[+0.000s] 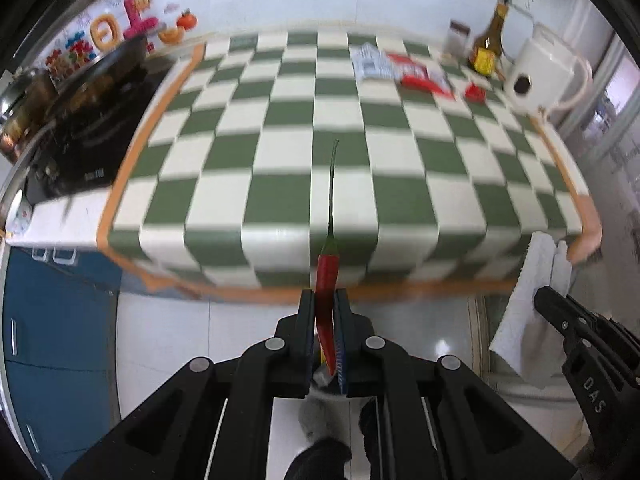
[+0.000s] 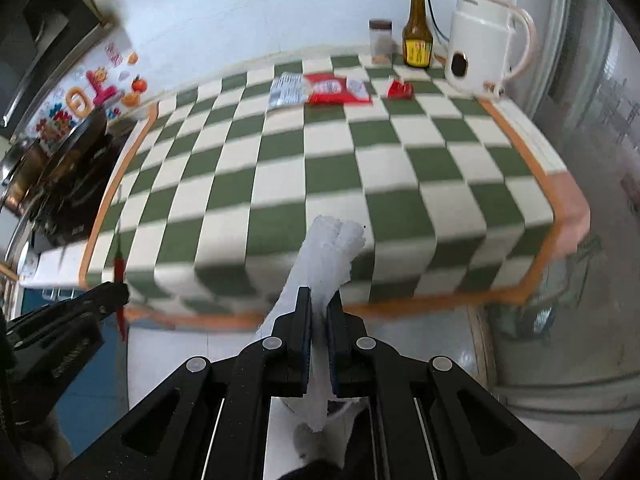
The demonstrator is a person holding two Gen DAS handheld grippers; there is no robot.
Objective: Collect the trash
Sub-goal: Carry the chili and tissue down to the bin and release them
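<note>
Holding a red chili pepper (image 1: 326, 280) clamped between its closed pads, the left tool (image 1: 325, 300) sat out past the near edge of the checkered tabletop (image 1: 280, 152), above the tiled floor. The pepper's long axis ran along the fingers, its green stem pointing ahead toward the tabletop. To its right, the right tool (image 2: 319, 300) was closed on a crumpled white paper towel (image 2: 332, 248), which stood up out of the pads and trailed below them. Both tools lay side by side, near each other but apart.

Farther right, at the far back of the tabletop, the uncollected trash remained: a red and white snack wrapper (image 2: 320, 90) and a small red wrapper (image 2: 400, 90), just in front of a brown bottle (image 2: 417, 36) and a white kettle (image 2: 480, 52). Both lay well ahead of the tools, and the right tool was judged the nearer. No bin could be identified with certainty, though a pale rounded rim showed at lower right.
</note>
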